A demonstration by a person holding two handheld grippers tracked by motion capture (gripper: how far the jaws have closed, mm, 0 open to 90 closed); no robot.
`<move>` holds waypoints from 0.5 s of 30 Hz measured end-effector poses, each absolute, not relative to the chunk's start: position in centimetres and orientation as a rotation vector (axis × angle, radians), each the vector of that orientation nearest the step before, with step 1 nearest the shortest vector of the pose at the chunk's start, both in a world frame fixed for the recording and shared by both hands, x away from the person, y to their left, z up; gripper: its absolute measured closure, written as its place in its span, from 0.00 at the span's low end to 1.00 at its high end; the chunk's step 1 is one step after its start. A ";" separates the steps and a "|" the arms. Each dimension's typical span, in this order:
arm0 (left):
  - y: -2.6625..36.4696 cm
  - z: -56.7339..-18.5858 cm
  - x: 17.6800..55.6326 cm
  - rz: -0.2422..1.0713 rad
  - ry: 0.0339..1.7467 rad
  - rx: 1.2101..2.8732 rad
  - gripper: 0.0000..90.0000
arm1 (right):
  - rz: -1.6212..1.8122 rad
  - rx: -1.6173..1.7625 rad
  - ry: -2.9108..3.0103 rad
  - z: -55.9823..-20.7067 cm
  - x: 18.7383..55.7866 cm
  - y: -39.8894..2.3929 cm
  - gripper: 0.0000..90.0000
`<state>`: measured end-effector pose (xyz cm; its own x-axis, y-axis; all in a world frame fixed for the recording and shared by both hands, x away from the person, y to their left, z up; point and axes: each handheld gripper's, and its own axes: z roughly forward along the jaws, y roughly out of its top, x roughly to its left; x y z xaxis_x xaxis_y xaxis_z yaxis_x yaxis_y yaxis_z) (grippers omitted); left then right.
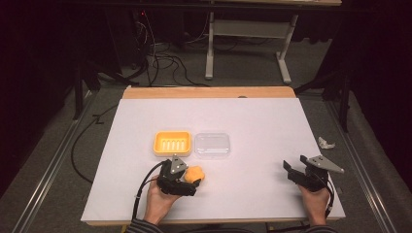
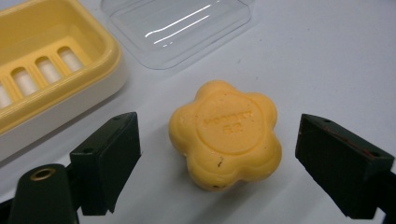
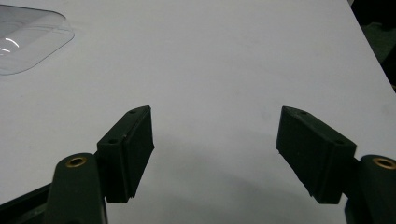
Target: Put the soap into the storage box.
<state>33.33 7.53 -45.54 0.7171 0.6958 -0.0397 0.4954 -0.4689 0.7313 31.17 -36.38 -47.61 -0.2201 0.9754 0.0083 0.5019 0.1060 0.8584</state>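
We are at the very start of the work, as far as we can judge: the soap [image 2: 226, 135] lies on the table [image 1: 262, 116], not yet gripped. Our left claw [image 2: 217, 158] is spread wide around it, one jaw to each side, and both jaws stand clear of the soap with bare table showing in the gaps. The soap is a flower-shaped orange bar, lying flat with its stamped face up, right between the jaws.

Ahead of the left claw and to its left sits the yellow soap dish [image 2: 56, 70], with nothing on its slotted floor. Just beside the dish, straight ahead of the claw, lies the clear lid [image 2: 180, 28], off the dish and flat on the table.

Our right claw [image 3: 215, 154] is also spread, holding nothing, well apart from the soap; one corner of the lid [image 3: 28, 39] shows far ahead to its left.

What seems left: close on the soap, lift it, set it in the dish, and probably fit the lid on top.
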 end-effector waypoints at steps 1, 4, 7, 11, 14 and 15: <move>7.4 -45.6 33.4 0.341 0.899 2.174 0.16 | 1.029 1.443 1.794 -47.6 31.2 -36.4 0.31; 7.1 -45.7 33.5 0.348 0.891 2.194 0.16 | 1.029 1.443 1.794 -47.6 31.2 -36.4 0.31; 6.7 -45.8 33.5 0.352 0.884 2.205 0.17 | 1.028 1.441 1.796 -47.6 31.2 -36.4 0.31; 6.1 -45.9 33.7 0.349 0.875 2.227 0.17 | 1.027 1.443 1.794 -47.6 31.2 -36.4 0.31; 5.7 -46.1 33.8 0.358 0.869 2.249 0.17 | 1.027 1.439 1.795 -47.6 31.2 -36.4 0.31; 5.5 -46.2 33.9 0.359 0.870 2.253 0.17 | 1.029 1.442 1.794 -47.6 31.1 -36.4 0.31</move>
